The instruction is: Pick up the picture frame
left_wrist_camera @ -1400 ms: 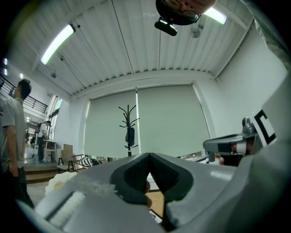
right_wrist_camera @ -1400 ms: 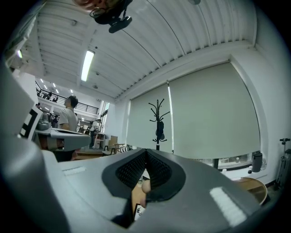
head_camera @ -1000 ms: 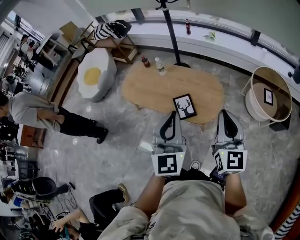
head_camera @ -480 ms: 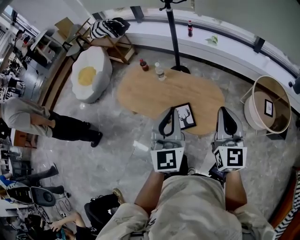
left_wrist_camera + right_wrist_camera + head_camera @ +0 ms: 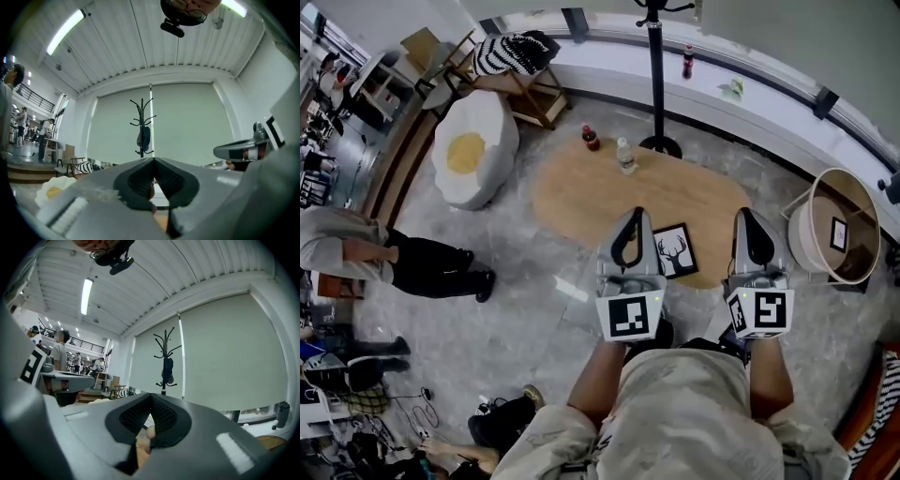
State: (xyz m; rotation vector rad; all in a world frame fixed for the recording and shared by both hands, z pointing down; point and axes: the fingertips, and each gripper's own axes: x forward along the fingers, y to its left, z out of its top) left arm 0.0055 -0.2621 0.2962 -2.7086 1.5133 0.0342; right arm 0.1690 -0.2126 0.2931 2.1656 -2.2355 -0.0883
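The picture frame (image 5: 678, 251), black-edged with a deer-head print, lies flat on the near edge of the oval wooden table (image 5: 609, 192) in the head view. My left gripper (image 5: 632, 214) is held level above the table's near side, just left of the frame, with its jaws shut and empty. To the frame's right my right gripper (image 5: 747, 216) is also shut with nothing in it. The left gripper view shows the left gripper (image 5: 153, 160) closed, and the right gripper view shows the right gripper (image 5: 150, 396) closed. Neither gripper view shows the frame.
Two bottles (image 5: 624, 155) stand at the table's far edge. A coat stand (image 5: 656, 75) rises behind it. An egg-shaped cushion (image 5: 472, 150) sits to the left, a round side table (image 5: 825, 187) to the right. A person (image 5: 356, 251) bends over at the far left.
Both grippers have moved forward over the table's near edge. The picture frame now lies between them, close beside the left gripper. Jaws stayed shut.
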